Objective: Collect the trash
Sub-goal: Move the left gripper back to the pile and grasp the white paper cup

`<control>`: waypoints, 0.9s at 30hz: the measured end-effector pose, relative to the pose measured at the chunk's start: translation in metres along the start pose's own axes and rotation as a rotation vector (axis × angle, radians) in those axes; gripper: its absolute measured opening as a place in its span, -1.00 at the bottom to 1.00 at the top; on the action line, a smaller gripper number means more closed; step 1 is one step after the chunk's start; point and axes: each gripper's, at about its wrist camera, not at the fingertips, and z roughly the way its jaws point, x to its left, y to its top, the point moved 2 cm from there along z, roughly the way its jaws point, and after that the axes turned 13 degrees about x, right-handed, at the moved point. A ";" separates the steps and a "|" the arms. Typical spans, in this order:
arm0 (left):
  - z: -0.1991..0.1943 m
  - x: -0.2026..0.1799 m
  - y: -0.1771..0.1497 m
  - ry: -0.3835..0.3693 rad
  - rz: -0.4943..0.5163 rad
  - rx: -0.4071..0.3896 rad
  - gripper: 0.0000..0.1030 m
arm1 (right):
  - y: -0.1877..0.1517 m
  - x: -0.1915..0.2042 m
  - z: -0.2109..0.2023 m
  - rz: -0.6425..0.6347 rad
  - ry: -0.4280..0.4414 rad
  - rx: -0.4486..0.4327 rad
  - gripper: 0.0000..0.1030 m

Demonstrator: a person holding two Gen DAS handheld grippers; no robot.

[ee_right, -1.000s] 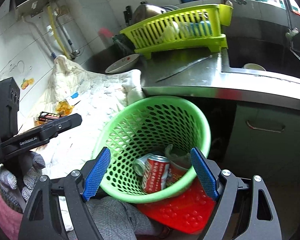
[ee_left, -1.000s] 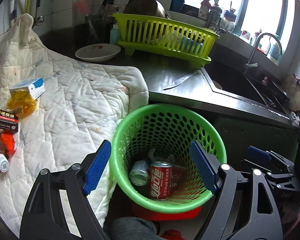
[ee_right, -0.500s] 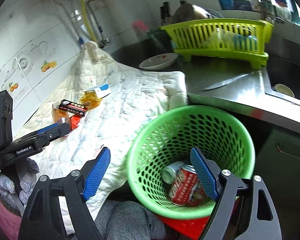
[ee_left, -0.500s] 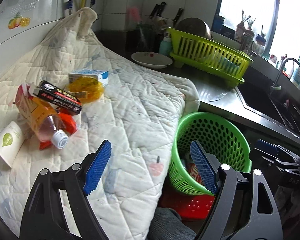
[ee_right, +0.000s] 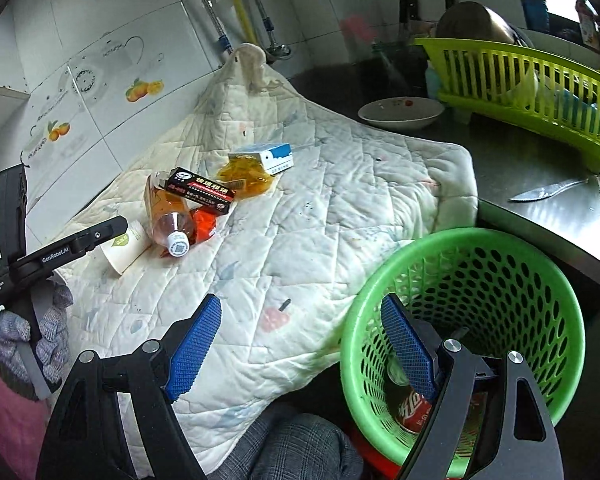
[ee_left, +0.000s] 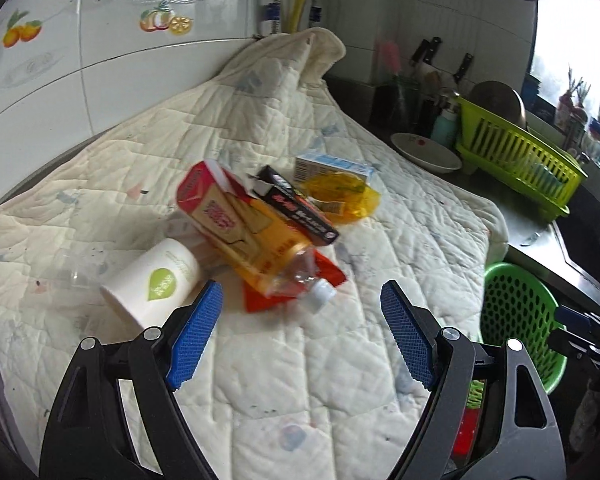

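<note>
We see a quilted cloth draped over the worktop's left end, a white bowl beyond its far edge, a yellow-green dish rack beside that, and a knife near the worktop's front edge.

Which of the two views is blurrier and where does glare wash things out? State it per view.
Left wrist view: softer, motion-smeared around the bottle; window blown out white. Right wrist view: sharper, black box lettering crisp; glare on the steel counter. Both bend at the edges.
</note>
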 end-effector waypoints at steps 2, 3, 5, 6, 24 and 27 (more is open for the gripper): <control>0.002 0.017 0.004 0.027 -0.016 0.008 0.56 | 0.006 0.009 0.006 -0.021 0.007 0.008 0.54; 0.003 0.025 0.006 0.034 -0.018 0.014 0.59 | 0.009 0.014 0.010 -0.031 0.010 0.012 0.54; 0.006 0.038 0.008 0.066 -0.019 0.020 0.62 | 0.016 0.023 0.016 -0.053 0.017 0.022 0.54; 0.008 0.045 0.010 0.074 -0.015 0.025 0.64 | 0.019 0.028 0.020 -0.065 0.019 0.026 0.54; 0.055 0.093 0.020 0.114 0.047 0.151 0.69 | 0.098 0.106 0.089 -0.294 0.065 0.108 0.54; 0.063 0.095 0.021 0.120 0.066 0.173 0.69 | 0.104 0.120 0.101 -0.333 0.076 0.124 0.53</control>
